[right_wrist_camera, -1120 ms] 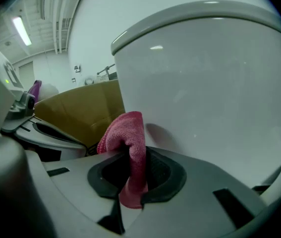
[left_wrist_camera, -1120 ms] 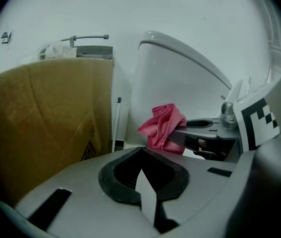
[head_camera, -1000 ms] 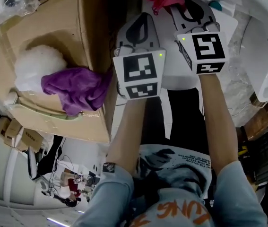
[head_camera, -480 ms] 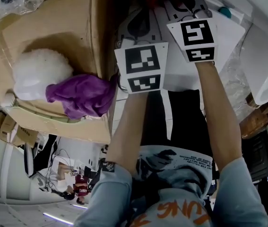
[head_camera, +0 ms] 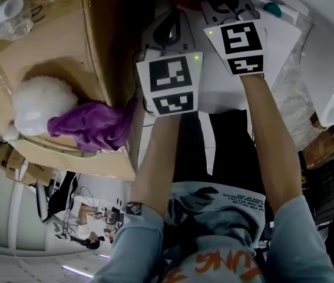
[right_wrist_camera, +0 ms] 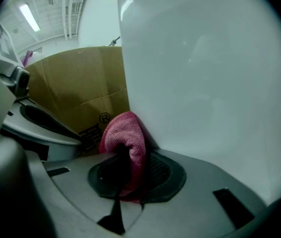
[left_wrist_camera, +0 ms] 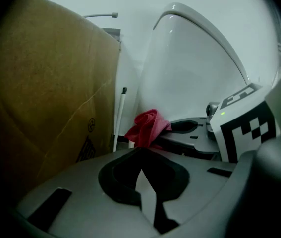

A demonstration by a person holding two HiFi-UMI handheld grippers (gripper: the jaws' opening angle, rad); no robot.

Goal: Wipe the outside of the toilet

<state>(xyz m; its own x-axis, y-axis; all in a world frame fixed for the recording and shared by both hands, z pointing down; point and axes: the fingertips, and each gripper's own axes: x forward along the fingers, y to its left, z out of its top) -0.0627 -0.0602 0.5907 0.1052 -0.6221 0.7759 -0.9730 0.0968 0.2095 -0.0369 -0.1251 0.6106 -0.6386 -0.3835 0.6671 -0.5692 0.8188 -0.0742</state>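
While beside toilet [right_wrist_camera: 204,73], rag [right_wrist_camera: 126,133] in claw [right_wrist_camera: 124,175]

your cloth [right_wrist_camera: 125,140] pinkish-red | toilet [right_wrist_camera: 204,73] glossy white | box [head_camera: 49,52] at 9 o'clock plain brown | rag [head_camera: 90,125] on it purple | fluffy ball [head_camera: 37,102] beside it white | your marker cubes [head_camera: 171,82] black-and-white squares

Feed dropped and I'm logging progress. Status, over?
Right gripper shut on red cloth, cloth against toilet outer wall. Left gripper shut, empty. Cardboard box close beside toilet, tight gap.
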